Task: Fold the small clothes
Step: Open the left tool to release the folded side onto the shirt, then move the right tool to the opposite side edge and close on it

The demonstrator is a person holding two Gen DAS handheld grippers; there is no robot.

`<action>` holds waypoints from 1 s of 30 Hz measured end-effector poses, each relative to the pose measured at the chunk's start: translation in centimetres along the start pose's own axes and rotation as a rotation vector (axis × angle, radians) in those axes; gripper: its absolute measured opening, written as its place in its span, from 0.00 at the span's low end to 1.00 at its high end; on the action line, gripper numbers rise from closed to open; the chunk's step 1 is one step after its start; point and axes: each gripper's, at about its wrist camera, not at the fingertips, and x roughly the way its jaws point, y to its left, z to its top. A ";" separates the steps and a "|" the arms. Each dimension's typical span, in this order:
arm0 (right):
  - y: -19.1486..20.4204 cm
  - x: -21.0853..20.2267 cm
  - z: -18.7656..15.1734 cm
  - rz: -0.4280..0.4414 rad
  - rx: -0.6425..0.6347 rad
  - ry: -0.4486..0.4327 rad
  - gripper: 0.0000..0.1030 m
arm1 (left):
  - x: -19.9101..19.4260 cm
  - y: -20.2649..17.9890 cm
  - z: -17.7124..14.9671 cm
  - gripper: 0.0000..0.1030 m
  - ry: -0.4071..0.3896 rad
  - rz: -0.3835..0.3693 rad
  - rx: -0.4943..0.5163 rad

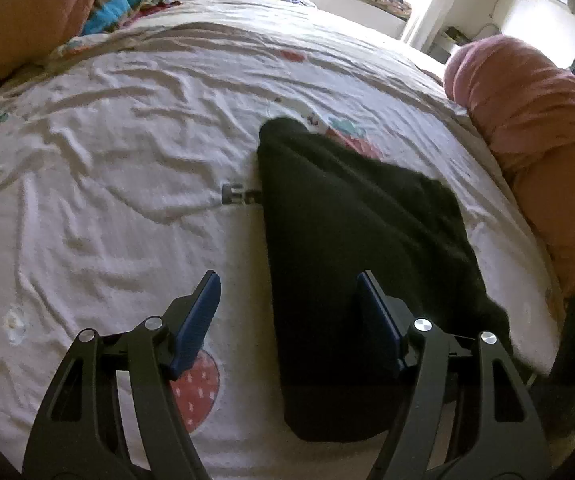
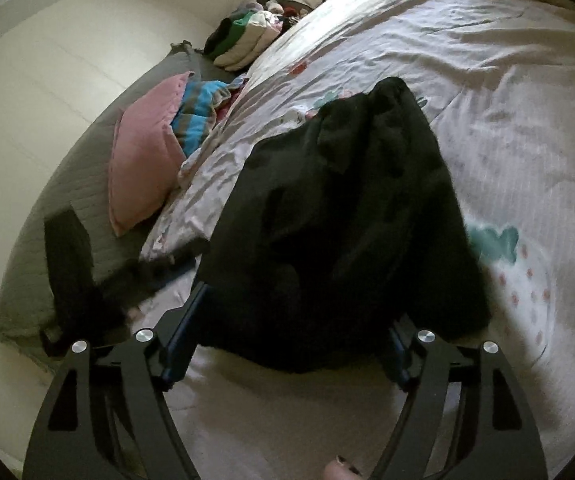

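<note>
On the left, the left gripper (image 1: 289, 312) hangs with its fingers (image 1: 199, 316) spread and empty over the near edge of the black garment (image 1: 351, 248). The garment lies partly folded on the strawberry-print bedsheet (image 1: 127, 168), its long left side straight, its far end bunched. It looks soft, light and limp, likely to sag and slide on itself, so a pinch through both layers at a near corner seems best. To the right, the right gripper (image 2: 287, 340) is likewise open, the cloth's near hem between its fingers, unpressed.
</note>
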 end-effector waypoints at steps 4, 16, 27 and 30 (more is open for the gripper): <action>-0.5 0.4 3.0 0.012 0.007 0.054 0.73 | 0.0 -0.5 -0.6 0.60 0.000 -0.006 0.026; 1.0 4.3 8.2 -0.170 -0.202 0.114 0.17 | 0.0 -1.0 -0.7 0.60 0.008 -0.023 0.046; 0.8 3.8 8.7 -0.374 -0.435 0.075 0.17 | 0.4 -2.8 -1.0 0.65 0.034 -0.061 0.071; -1.2 4.6 7.5 -0.387 -0.406 0.062 0.19 | 0.5 -3.1 -1.3 0.67 0.044 -0.062 0.081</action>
